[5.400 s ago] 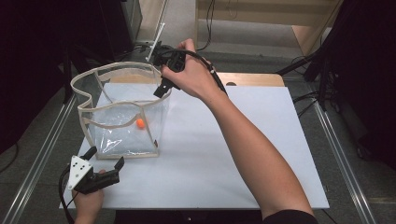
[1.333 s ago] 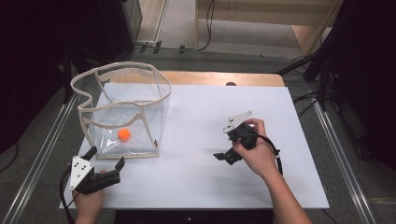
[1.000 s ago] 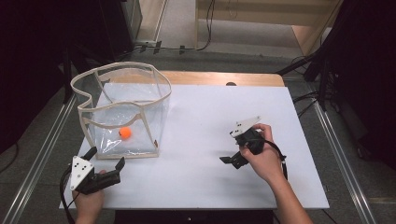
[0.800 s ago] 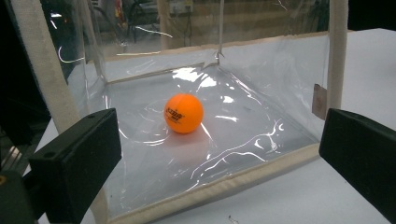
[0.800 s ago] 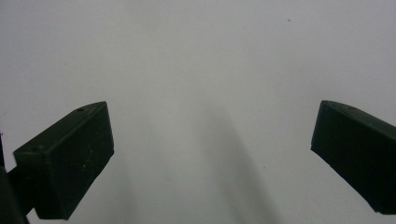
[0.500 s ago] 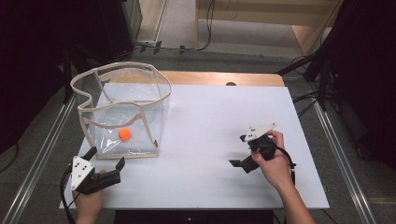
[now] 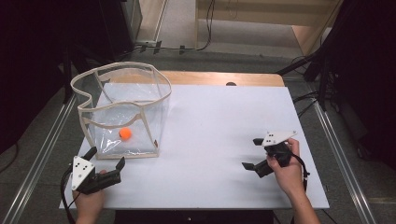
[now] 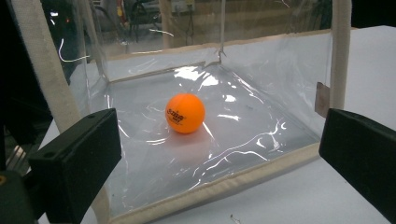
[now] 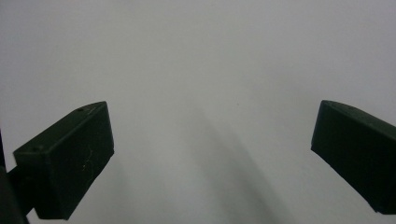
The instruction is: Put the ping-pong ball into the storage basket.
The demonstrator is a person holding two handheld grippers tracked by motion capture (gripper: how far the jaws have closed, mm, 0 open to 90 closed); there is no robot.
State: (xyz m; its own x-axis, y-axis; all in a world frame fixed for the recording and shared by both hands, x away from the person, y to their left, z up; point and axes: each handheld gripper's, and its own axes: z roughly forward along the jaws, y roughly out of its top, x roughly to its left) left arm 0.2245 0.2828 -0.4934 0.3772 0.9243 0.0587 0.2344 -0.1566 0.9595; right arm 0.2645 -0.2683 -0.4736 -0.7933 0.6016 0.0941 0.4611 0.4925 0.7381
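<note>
From the high view, my left claw (image 7: 105, 158) rests at the near left corner of the white table (image 7: 219, 126), jaws spread wide and holding nothing, just short of the clear bag (image 7: 122, 109). My right claw (image 7: 253, 153) sits near the right edge, well apart from the bag, jaws likewise wide and empty. One orange ball (image 7: 125, 134) lies on the bag's floor, toward the near side. I count one bag, one ball, two claws.

In the left gripper view, my two black jaws stand far apart with the bag (image 8: 261, 177) between and beyond them, its cream-trimmed bottom edge close in front. The ball (image 8: 185, 113) sits inside on the crinkled clear floor, untouched.

In the right gripper view, my jaws are wide over the bare white table (image 9: 210, 70), with nothing between them.

I judge the ball to be placed and both claws at rest, so the drop looks finished. Any next move, say lifting the bag or fetching the ball, would call for reaching over the rim, since the clear wall blocks a straight approach.
</note>
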